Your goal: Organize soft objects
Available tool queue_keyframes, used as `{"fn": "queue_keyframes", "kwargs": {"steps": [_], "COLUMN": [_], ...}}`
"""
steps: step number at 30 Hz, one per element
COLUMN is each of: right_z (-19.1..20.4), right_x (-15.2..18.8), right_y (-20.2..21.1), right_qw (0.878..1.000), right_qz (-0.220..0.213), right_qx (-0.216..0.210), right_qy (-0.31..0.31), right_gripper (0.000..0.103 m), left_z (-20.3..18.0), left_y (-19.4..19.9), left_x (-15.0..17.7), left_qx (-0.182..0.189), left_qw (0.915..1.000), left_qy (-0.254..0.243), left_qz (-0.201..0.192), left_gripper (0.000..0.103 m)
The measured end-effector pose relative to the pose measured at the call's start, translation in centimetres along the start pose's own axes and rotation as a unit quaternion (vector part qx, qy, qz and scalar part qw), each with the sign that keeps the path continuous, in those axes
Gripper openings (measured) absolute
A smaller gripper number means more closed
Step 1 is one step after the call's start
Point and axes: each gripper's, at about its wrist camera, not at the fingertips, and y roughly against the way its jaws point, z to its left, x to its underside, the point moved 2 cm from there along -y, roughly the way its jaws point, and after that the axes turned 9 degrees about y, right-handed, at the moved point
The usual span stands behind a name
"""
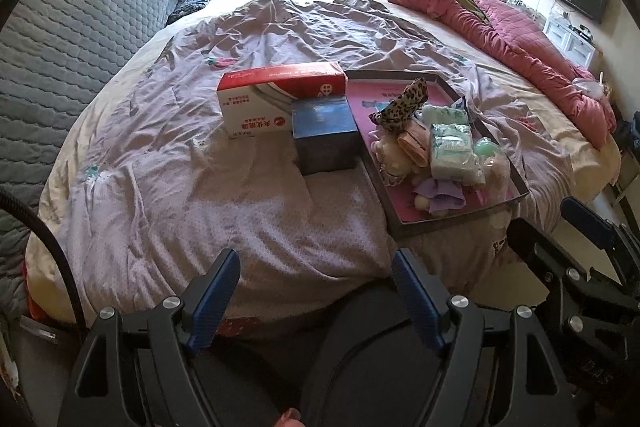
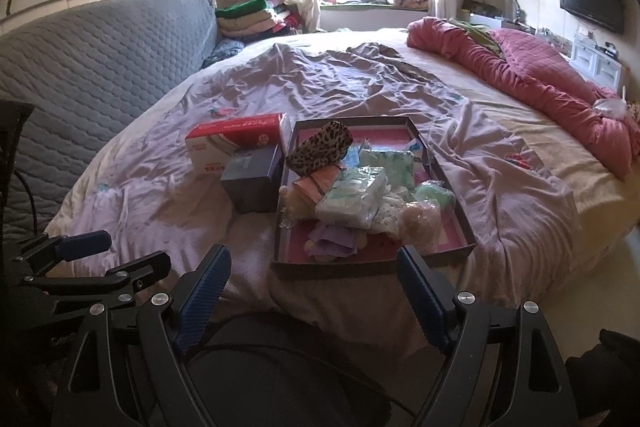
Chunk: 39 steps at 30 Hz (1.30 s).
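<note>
Both the left gripper (image 1: 316, 281) and right gripper (image 2: 314, 277) are wide apart and empty, so reach slowly toward the tray (image 2: 454, 183) at twelve o'clock.

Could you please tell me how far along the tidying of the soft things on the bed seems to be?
Nothing looks sorted yet: the leopard-print pouch, tissue packs and plush toys lie heaped in the tray. Nothing is in hand; the left hand-held gripper and right hand-held gripper are open, short of it. All sorting remains.
</note>
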Motion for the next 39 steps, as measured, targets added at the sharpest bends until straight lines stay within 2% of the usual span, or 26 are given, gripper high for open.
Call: {"fn": "queue_keyframes", "kwargs": {"steps": [5, 11, 39], "right_z": [-0.09, -0.13, -0.26], "right_x": [0.20, 0.06, 0.07], "right_y": [-0.26, 0.13, 0.38], "right_qw": [1.000, 1.000, 1.000], "right_qz": [0.007, -0.006, -0.015], "right_qx": [-0.002, -0.002, -0.017], "right_qy": [-0.005, -0.003, -0.014], "right_gripper": [0.086, 0.086, 0.086], "left_z": [0.03, 0.17, 0.19], "left_y": [-0.08, -0.34, -0.30], "left_x": [0.13, 0.32, 0.14], "left_qx": [-0.003, -0.005, -0.009], "left_qw": [1.0000, 1.0000, 0.9999], "left_qy": [-0.003, -0.003, -0.006], "left_qz": [0.002, 0.005, -0.004], "left_gripper": [0.077, 0.077, 0.077]}}
